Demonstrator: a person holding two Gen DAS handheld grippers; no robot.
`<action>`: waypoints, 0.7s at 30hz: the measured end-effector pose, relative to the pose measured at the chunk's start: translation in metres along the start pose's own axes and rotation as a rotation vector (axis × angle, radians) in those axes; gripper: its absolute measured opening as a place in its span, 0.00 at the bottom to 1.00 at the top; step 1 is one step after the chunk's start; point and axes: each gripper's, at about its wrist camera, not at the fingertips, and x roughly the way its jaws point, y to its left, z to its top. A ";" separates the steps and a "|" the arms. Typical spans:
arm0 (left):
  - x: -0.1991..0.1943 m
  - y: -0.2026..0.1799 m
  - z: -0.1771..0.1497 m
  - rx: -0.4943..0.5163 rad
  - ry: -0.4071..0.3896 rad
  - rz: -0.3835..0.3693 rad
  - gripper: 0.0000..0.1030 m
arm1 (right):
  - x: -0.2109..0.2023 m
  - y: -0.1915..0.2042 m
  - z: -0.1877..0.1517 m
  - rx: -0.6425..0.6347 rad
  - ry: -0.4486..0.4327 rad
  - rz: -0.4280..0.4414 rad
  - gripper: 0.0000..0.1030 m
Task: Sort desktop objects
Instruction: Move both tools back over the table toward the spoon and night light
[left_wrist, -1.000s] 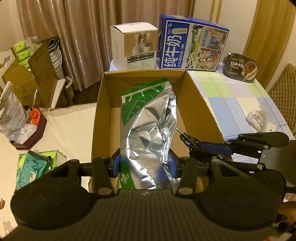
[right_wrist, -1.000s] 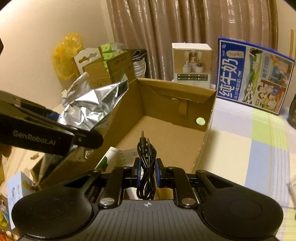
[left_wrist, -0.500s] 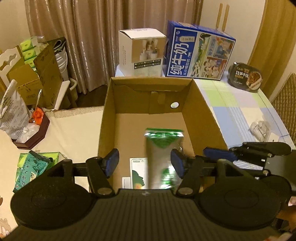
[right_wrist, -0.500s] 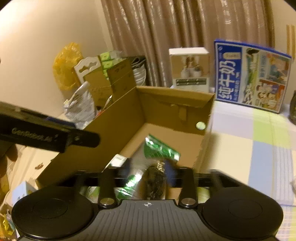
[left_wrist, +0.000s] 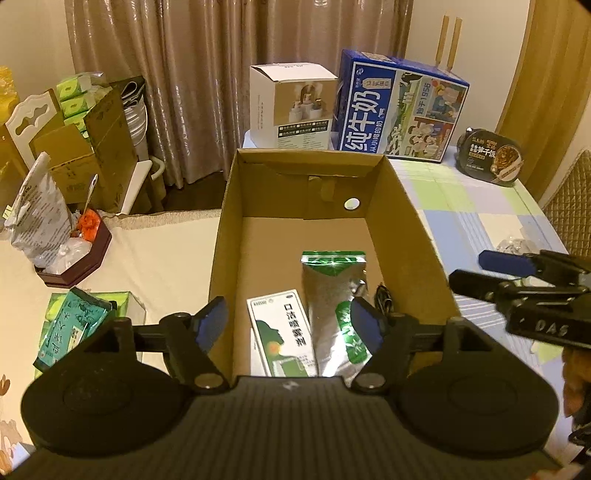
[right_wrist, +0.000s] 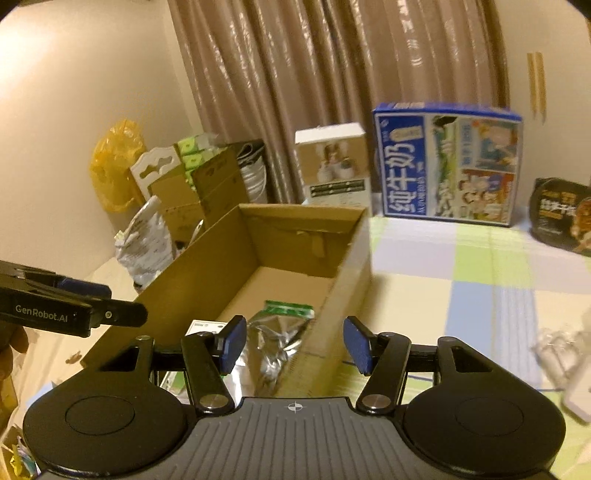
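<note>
Cardboard box (left_wrist: 221, 258) holds foil pouch (left_wrist: 332, 295), spray carton (left_wrist: 280, 332) and cable (left_wrist: 382, 295). Both tongs, left (left_wrist: 288, 325) and right (right_wrist: 291, 343), are opening, empty. Clear wrapper (left_wrist: 513, 245) at three o'clock on tabletop (left_wrist: 461, 221) remains unsorted.

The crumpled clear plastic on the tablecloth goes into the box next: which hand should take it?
Probably the right gripper: it's empty and on the tablecloth side with the clear plastic. The left gripper, jaws opening, is over the cardboard box.

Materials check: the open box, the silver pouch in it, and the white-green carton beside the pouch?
Box: brown corrugated cardboard, matte; folded flaps and raw edges show.
Pouch: looks like metallised foil or foil laminate, shiny and crinkled, with green print at both ends.
Carton: probably thin paperboard, smooth, printed white and green with crisp edges; coating unclear.
</note>
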 end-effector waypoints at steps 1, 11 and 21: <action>-0.004 -0.003 -0.003 -0.003 -0.004 -0.002 0.67 | -0.007 -0.002 -0.002 0.005 -0.004 -0.004 0.57; -0.047 -0.042 -0.024 -0.007 -0.044 -0.015 0.82 | -0.077 -0.024 -0.028 0.057 -0.031 -0.043 0.70; -0.080 -0.092 -0.045 0.035 -0.091 -0.024 0.99 | -0.149 -0.069 -0.075 0.129 -0.025 -0.137 0.95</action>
